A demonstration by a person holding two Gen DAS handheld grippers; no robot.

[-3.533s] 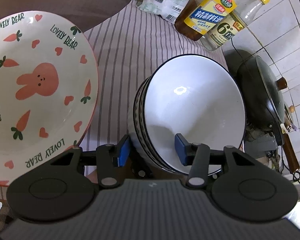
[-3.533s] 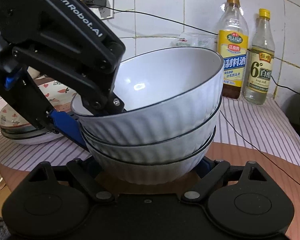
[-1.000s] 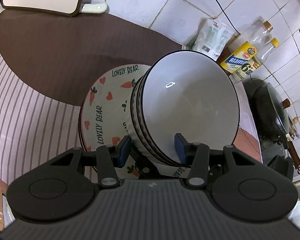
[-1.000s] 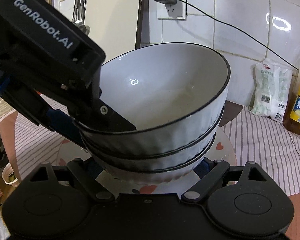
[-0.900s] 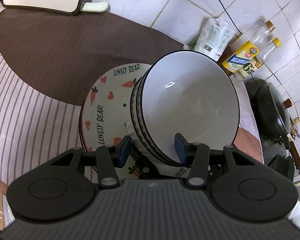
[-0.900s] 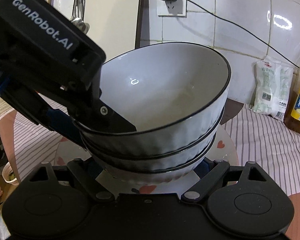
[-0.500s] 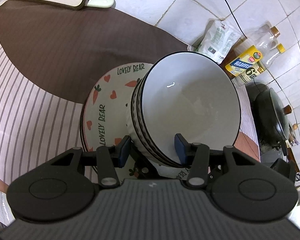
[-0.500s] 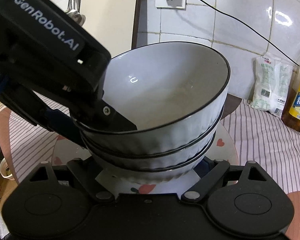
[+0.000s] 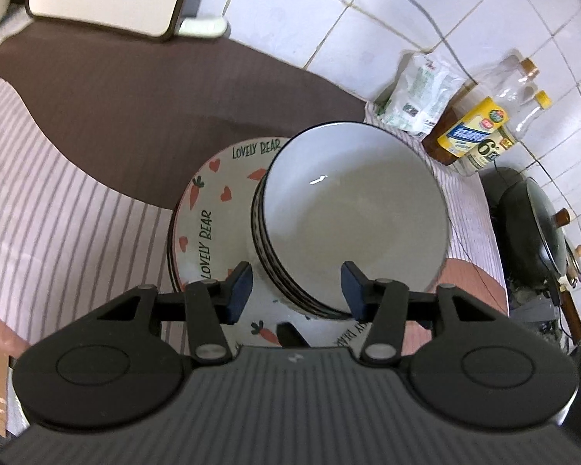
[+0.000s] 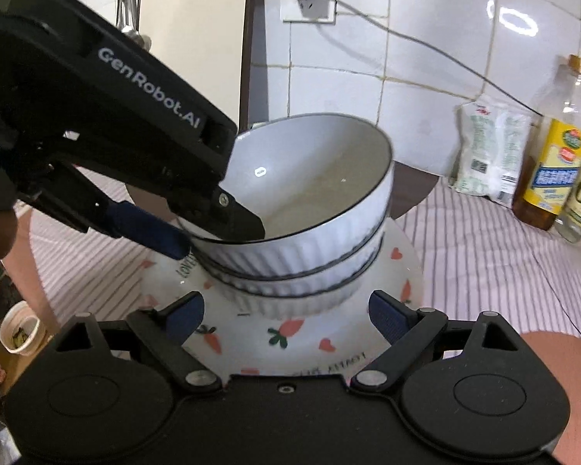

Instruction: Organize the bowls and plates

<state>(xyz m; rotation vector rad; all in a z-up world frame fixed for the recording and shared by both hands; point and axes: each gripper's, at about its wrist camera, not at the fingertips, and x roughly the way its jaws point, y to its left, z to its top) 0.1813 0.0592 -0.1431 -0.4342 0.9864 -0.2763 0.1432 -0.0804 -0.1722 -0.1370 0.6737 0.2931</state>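
I see the stack of white bowls (image 10: 302, 228) sitting on the carrot-print plates (image 10: 403, 271) on the striped table (image 10: 495, 255). My left gripper (image 9: 295, 286) and right gripper (image 10: 286, 312) both have fingers spread, gripping nothing.

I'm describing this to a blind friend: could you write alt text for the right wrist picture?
A stack of white ribbed bowls sits on a carrot-and-heart patterned plate. The right gripper is open just in front of the stack, and the left gripper reaches over the top bowl's rim, with bottles by the tiled wall.
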